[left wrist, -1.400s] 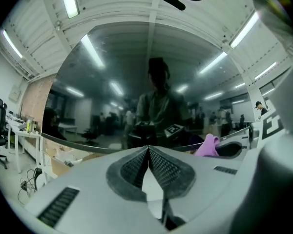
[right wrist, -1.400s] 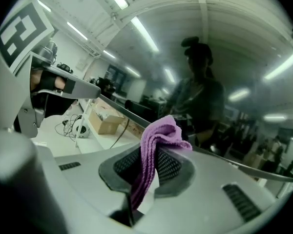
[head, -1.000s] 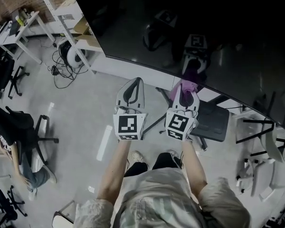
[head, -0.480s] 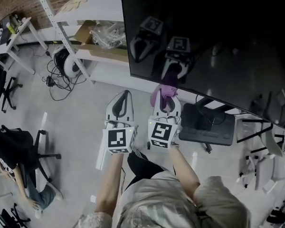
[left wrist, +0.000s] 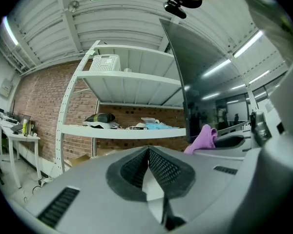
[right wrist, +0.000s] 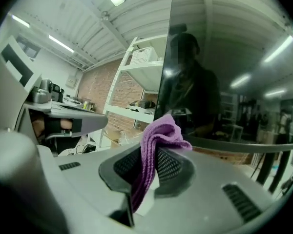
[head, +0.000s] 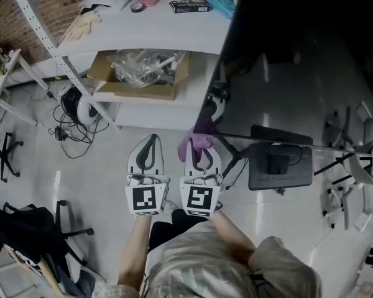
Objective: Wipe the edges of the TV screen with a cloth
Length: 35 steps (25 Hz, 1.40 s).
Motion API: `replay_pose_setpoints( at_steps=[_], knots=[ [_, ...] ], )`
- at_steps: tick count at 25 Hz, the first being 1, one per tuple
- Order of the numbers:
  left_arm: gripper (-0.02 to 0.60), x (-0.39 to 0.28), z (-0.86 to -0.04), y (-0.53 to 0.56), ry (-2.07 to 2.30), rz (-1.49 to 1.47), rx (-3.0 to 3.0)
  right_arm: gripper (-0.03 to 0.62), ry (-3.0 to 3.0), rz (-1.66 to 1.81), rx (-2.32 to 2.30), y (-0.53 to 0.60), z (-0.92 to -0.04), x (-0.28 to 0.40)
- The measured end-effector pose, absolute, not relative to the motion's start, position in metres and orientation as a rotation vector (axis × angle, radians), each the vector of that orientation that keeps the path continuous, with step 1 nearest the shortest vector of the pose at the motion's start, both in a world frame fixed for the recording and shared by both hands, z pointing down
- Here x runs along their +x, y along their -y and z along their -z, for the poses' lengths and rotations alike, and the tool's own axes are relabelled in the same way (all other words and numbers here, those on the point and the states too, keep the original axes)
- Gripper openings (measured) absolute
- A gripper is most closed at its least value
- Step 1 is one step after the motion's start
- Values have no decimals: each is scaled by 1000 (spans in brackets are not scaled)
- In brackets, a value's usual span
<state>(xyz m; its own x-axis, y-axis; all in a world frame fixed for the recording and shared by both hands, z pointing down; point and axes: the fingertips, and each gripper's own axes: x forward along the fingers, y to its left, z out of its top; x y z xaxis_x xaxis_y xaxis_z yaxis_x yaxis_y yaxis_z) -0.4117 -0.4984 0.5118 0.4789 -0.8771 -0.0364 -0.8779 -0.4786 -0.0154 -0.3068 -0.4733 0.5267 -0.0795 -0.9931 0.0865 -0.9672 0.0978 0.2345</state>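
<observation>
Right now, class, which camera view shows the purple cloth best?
The right gripper view: the cloth sits large and central, pinched between the right tool's jaws. The head view shows it small at that tool's tip by the TV's edge; the left gripper view shows only a bunch at right.

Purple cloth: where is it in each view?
Head view: cloth centre, at the right gripper tip, near the TV screen corner.
Left gripper view: cloth right of centre, beside the screen's edge.
Right gripper view: cloth centre, pinched between the jaws.
Shared landmark: the TV screen's vertical edge.
</observation>
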Motion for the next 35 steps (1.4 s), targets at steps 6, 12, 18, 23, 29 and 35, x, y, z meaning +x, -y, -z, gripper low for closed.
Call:
replay_pose_setpoints(
  at_steps=[6,12,18,23,29,35],
  knots=[
    [15,-432,-503,512,-1521,-19,-2734,61,2066,178,2002,482,-526,-324],
    [15,-456,-496,517,-1371,-20,-2789,61,1944,127,2162,483,-528,-329],
    [16,-482,-486,513,-1312,-42,-2845,63,1901,101,2198,474,-526,-354],
    [15,-529,-484,504,-1434,-23,-2801,63,2083,39,2116,456,-507,-416],
    [16,-570,-462,490,-1525,-55,-2699,62,2183,83,2036,450,-492,-459],
    [15,-590,-461,485,-1549,-48,-2651,61,2226,108,1974,455,-487,-479]
  ],
)
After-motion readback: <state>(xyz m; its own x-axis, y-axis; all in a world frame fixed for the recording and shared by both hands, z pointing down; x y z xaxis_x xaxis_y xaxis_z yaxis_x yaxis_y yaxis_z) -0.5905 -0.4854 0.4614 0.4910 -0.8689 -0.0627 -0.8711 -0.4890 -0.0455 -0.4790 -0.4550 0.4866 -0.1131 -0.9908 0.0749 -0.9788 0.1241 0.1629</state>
